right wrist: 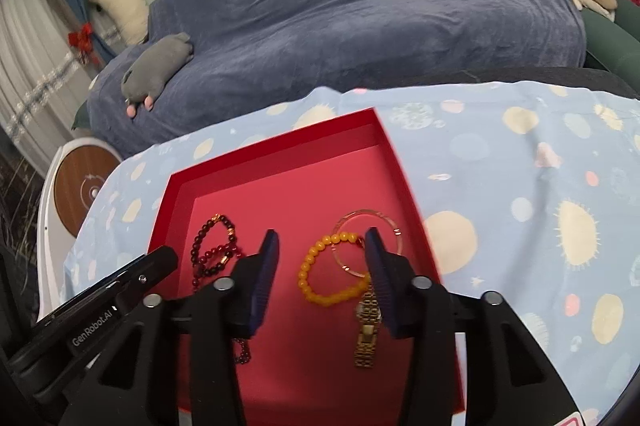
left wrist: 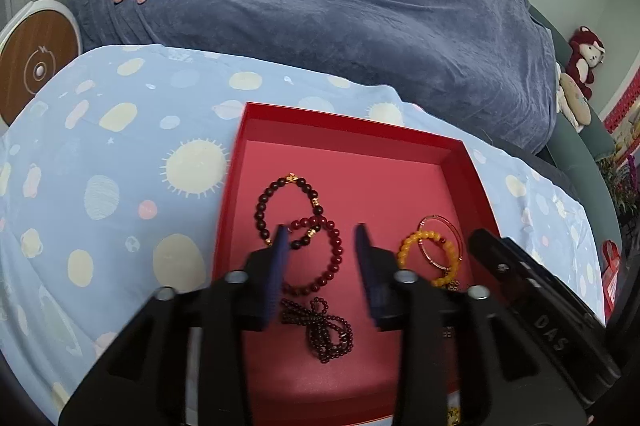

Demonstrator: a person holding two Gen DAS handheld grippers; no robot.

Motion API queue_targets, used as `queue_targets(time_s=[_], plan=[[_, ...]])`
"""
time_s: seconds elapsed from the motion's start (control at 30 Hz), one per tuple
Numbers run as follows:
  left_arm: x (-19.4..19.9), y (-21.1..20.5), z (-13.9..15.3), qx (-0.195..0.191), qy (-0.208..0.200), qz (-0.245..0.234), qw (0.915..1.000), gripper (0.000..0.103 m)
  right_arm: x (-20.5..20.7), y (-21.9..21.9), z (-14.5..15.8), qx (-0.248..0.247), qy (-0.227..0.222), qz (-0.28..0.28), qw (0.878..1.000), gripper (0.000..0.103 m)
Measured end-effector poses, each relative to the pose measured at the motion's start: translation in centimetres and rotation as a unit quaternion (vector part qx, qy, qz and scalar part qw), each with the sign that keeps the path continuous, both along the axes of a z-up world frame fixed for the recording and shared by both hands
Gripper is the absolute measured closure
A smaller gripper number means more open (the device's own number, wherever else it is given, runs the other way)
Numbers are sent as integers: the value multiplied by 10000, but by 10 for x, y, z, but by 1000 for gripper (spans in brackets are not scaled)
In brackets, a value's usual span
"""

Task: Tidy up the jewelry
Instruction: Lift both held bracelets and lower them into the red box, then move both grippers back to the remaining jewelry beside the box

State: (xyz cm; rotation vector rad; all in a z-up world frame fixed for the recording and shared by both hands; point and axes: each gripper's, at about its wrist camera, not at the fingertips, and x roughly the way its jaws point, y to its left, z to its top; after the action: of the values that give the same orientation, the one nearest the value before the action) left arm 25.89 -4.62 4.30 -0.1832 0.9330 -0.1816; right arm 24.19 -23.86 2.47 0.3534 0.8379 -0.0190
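While both tools hover over the red box [left wrist: 472,178], nothing is gripped by either. Left tool [left wrist: 322,246]: jaws parted, no pad contact; under the gap sits the red bead bracelet [left wrist: 320,258], which overlaps a darker bead bracelet [left wrist: 280,202] further back-left. A dark thin-bead strand [left wrist: 320,330] lies bunched nearer the camera, between the finger bases. Right tool [right wrist: 320,246]: jaws also parted, empty; yellow bead bracelet [right wrist: 324,270] lies on the box floor in the gap, overlapping a clear bangle [right wrist: 360,222] behind it. Right finger [right wrist: 380,274] covers part of the bangle and the top of the gold watch [right wrist: 368,322]; can't tell if it touches either. The watch runs toward the camera along that finger.

All jewelry is inside the box: dark and red beads on the left half, yellow bracelet, bangle and watch on the right half. The box sits on a table under a light blue planet-print cloth [left wrist: 120,154]. Each tool's black body shows at the edge of the other's view. Behind: blue-covered sofa [right wrist: 360,6] with a grey plush [right wrist: 156,66] on it.
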Motion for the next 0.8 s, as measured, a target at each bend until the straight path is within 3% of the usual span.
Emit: queue_targets(time_s=[0.4, 0.8], plan=[[-39, 13, 5, -132, 79, 90, 9998, 62, -56, -12, 12, -23, -86, -72, 9999, 58], [-108, 18, -3, -122, 269, -88, 9995, 59, -131, -9, -2, -193, 176, -19, 9997, 58]])
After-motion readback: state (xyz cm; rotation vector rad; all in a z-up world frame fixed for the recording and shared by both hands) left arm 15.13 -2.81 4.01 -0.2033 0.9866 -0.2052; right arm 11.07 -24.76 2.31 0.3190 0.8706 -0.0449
